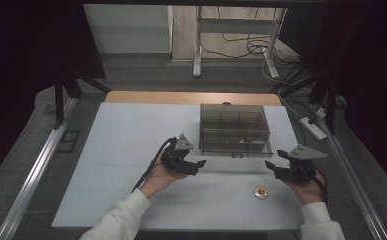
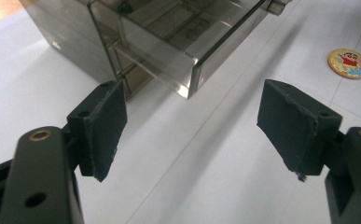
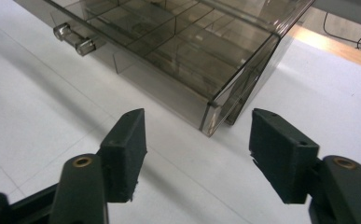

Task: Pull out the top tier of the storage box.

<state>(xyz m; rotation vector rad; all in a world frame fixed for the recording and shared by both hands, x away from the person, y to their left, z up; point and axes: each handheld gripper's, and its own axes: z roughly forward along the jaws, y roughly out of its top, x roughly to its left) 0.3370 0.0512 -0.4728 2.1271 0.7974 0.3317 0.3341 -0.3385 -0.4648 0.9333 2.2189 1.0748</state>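
White table (image 1: 131, 150) under dim light, wooden edge at the far side; smoky clear compartment box (image 1: 235, 130) sits toward the far right of centre, lid down, small handle (image 3: 73, 39) on its near face; left gripper (image 1: 199, 164) held just off the box's near-left corner, jaws apart, nothing between them; right gripper (image 1: 271, 165) off the near-right corner, jaws likewise apart and empty; round cartoon badge (image 1: 260, 192) lies flat on the table near the right hand (image 1: 308, 187), apart from the box.

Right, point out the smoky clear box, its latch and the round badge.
smoky clear box (image 1: 235, 131), high view, lid top.
latch (image 3: 74, 39), right gripper view, clear bar.
round badge (image 2: 349, 63), left gripper view, printed face.
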